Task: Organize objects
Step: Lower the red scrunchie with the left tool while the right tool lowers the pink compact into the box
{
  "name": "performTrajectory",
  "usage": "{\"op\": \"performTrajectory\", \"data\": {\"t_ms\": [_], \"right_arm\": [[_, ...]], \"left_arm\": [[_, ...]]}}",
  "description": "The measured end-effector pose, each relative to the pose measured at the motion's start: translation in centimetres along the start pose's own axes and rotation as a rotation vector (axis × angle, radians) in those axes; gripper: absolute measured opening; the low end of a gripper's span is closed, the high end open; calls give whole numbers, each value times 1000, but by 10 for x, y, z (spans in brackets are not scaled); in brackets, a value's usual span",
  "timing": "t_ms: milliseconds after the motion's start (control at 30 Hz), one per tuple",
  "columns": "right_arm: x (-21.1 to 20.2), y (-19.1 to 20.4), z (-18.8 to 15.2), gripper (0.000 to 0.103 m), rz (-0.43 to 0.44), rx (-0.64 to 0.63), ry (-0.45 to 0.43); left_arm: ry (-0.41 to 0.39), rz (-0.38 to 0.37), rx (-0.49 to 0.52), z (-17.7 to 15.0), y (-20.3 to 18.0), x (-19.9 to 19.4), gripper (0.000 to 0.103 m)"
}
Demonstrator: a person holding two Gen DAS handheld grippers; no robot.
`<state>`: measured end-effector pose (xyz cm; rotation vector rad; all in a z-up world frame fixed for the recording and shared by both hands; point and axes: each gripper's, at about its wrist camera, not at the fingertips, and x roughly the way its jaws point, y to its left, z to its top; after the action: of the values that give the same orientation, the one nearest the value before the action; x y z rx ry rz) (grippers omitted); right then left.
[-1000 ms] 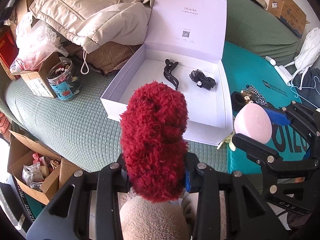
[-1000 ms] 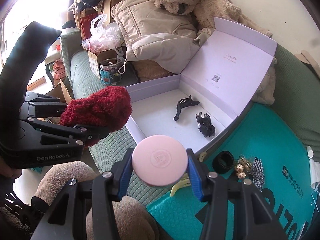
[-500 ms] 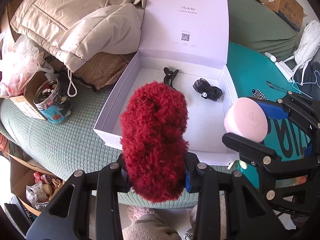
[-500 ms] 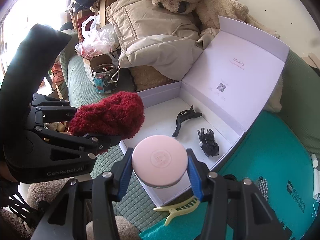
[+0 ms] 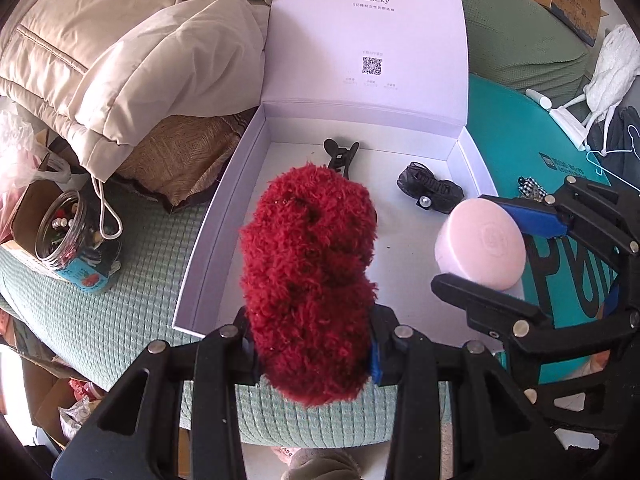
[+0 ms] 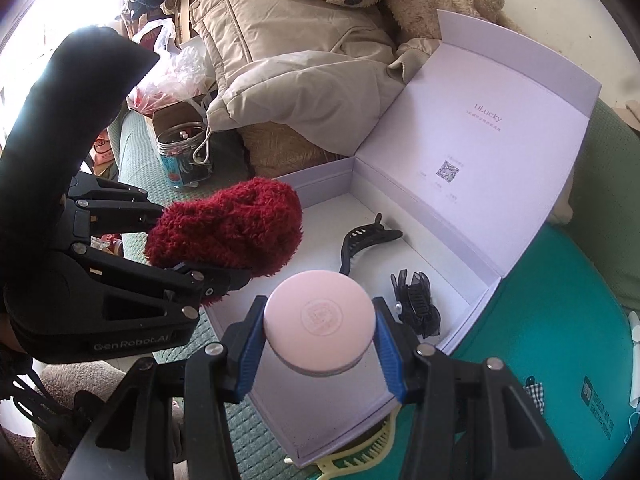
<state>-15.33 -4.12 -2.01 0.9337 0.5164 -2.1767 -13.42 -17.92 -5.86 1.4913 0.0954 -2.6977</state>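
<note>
Red fluffy scrunchie (image 5: 310, 280) clamped in left gripper (image 5: 312, 344), pink compact (image 6: 319, 317) clamped in right gripper (image 6: 320, 340), both above white box (image 5: 208, 240), ready for dropping in.

Red fuzzy scrunchie (image 5: 310, 280) and pink compact (image 6: 319, 317) above white box (image 5: 224, 200).

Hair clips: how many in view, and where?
3. A black claw clip lies at the back of the white box, a black bow clip sits toward its right side, and a yellow claw clip pokes out under the box's front edge. More may be hidden.
</note>
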Motion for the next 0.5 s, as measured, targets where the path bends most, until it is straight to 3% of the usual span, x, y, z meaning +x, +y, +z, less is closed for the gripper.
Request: {"op": "performTrajectory", "data": {"t_ms": [500], "right_arm": [[45, -14, 3, 51, -13, 27, 77]], "left_arm": [[61, -33, 19, 11, 11, 49, 35]]}}
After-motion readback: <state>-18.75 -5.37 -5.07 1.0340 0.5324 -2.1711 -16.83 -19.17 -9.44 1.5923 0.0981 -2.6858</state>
